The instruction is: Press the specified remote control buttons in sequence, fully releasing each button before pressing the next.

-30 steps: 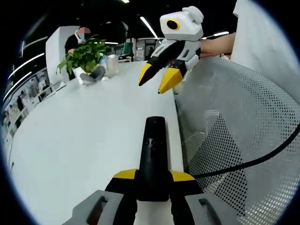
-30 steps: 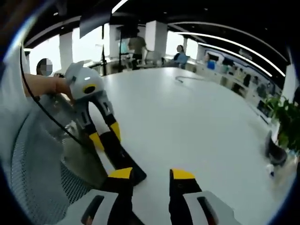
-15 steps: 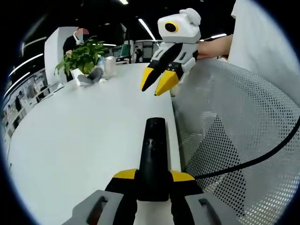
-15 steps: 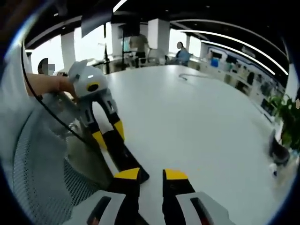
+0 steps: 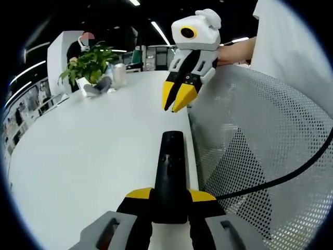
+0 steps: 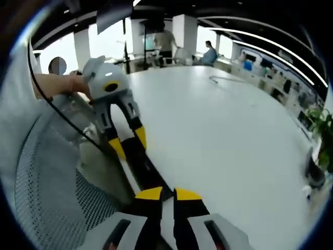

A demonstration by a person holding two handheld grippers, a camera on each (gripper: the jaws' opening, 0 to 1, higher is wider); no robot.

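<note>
No button is pressed yet: left gripper (image 5: 170, 200) clamps the slim black plastic remote (image 5: 170, 172); right gripper (image 5: 176, 99), closed and empty, hovers above.

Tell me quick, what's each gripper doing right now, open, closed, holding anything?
Left gripper: shut on the long black remote control, held out over the white table.
Right gripper: shut, yellow tips nearly touching, holding nothing.

- No legible text, label, brand, number or sign found in either view
- Slim black remote control (image 5: 169, 177): button markings too small to read
</note>
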